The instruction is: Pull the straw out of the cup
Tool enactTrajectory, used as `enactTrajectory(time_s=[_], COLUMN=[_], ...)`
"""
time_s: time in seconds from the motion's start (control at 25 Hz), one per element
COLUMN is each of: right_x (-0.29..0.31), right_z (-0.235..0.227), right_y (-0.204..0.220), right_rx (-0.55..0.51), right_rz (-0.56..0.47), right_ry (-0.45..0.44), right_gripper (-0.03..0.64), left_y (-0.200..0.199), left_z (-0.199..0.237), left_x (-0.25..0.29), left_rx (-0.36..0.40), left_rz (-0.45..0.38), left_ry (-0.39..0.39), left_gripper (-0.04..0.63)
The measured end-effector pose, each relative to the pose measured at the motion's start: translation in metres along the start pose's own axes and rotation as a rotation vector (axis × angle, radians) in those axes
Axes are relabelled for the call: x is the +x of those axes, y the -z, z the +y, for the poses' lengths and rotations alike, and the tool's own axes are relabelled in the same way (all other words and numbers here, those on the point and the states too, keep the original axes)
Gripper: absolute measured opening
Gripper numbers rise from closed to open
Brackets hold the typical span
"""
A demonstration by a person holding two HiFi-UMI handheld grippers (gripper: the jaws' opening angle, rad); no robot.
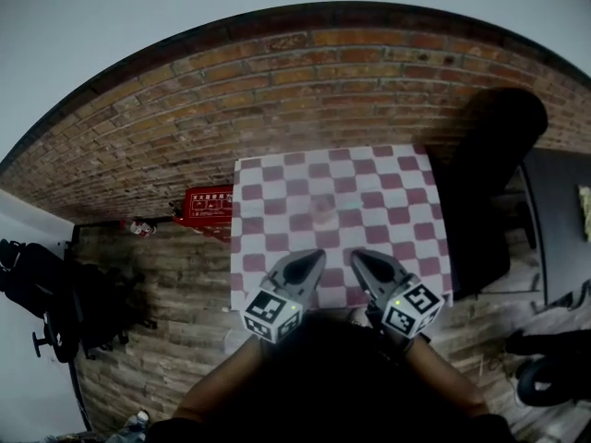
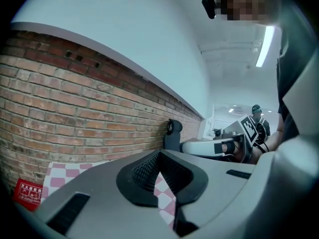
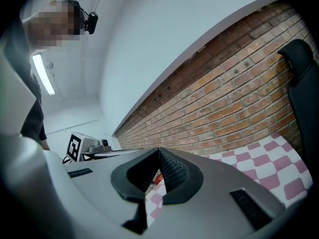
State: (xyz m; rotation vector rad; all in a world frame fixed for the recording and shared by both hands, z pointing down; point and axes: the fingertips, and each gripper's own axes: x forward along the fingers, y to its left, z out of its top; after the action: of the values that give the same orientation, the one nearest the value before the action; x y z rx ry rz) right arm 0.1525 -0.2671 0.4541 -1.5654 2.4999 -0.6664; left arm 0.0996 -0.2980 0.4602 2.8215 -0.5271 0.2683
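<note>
Ahead, cup (image 1: 321,212), left hand-held gripper (image 1: 317,257) (jaws together)

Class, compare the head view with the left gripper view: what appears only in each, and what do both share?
Only the head view shows the cup, faint, near the middle of the table. Only the left gripper view shows a ceiling light and a distant person. Both show the brick wall, the checked tablecloth, the red box and the right gripper.
</note>
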Motion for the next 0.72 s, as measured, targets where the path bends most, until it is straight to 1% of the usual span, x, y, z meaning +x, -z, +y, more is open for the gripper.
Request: enactTrajectory(time_s=[0.12,0.2,0.36,0.52,0.6,0.72], right_x=[0.011,0.019,0.038,0.058,0.066,0.071], right_z=[-0.001,-0.001,0.009,0.020,0.021,0.016], right_y=[-0.006,-0.008,-0.005,0.006,0.013,0.021], right_rx=[0.008,0.018,0.032,0.041,0.061,0.094], right_rz=[-0.037,-0.063,-0.094,-0.108,-0.108,-0.100], right_ry=[0.065,0.110,0.162,0.216,0.250,0.289], right_gripper=[0.011,0.011,0.012,0.013,0.017,0.054], left_y=[-0.004,-0.007,0.002,0.013,0.016,0.024], left_z=[0.009,0.018,0.038,0.054,0.063,0.075], left_x=[-0.005,-0.010,-0.023,-0.033,-0.036,-0.039], left_rx=[0.049,0.062,0.038,0.033,0.030,0.026], left_rz=[0.014,0.019,0.041,0.061,0.069,0.080], left_ry=[0.060,0.096,0.158,0.228,0.247,0.258], left_gripper=[0.008,0.008,0.008,0.008,0.008,0.008])
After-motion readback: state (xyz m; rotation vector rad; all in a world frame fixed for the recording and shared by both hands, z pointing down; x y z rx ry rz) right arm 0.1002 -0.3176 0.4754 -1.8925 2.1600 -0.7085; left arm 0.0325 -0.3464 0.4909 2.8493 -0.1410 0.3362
